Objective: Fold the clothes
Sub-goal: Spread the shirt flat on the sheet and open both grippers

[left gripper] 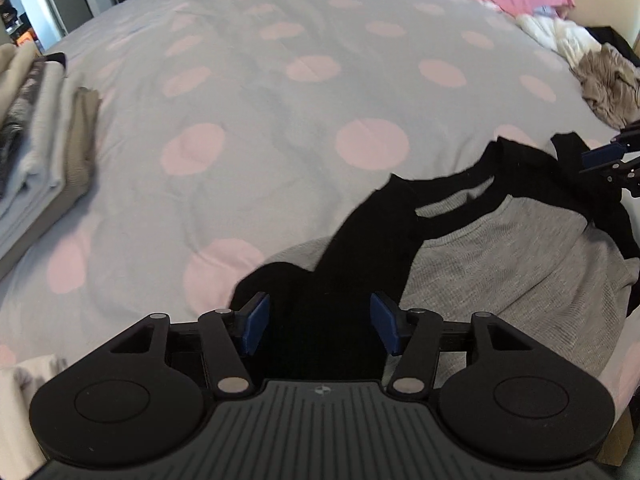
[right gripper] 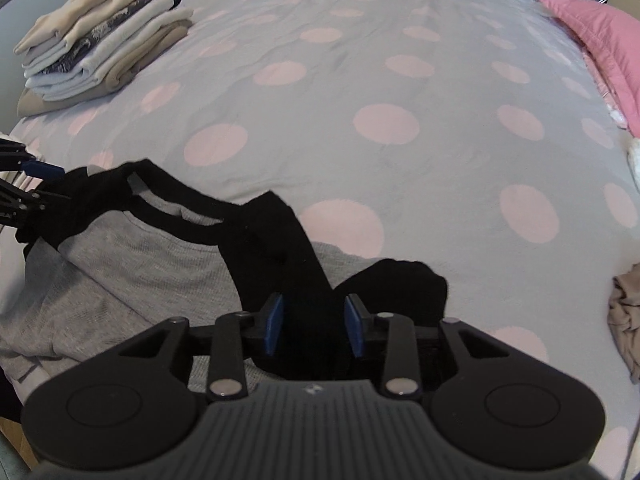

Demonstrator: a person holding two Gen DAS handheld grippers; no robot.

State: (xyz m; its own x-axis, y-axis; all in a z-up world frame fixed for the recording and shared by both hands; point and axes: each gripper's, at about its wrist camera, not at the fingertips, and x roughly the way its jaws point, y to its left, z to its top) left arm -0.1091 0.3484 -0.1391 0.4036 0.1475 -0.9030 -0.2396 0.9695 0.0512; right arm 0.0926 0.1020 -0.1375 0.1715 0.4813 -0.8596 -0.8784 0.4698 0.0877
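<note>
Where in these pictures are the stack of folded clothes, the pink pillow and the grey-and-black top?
stack of folded clothes (right gripper: 100, 36), right wrist view, on the middle layers of the pile.
pink pillow (right gripper: 600, 36), right wrist view, on its top face.
grey-and-black top (left gripper: 520, 248), left wrist view, on the grey body panel.

Grey shirt (right gripper: 132, 264) with black sleeves (right gripper: 276, 248) and black neckband, lying on a pale grey bedspread (right gripper: 360, 80) patterned with pink dots. Pink pillow (right gripper: 600, 36). Stack of folded clothes (right gripper: 100, 44) in beige, cream, pale blue and dark print. Crumpled tan garment (left gripper: 608, 88). Blue pads (left gripper: 256, 328) on black grippers.
</note>
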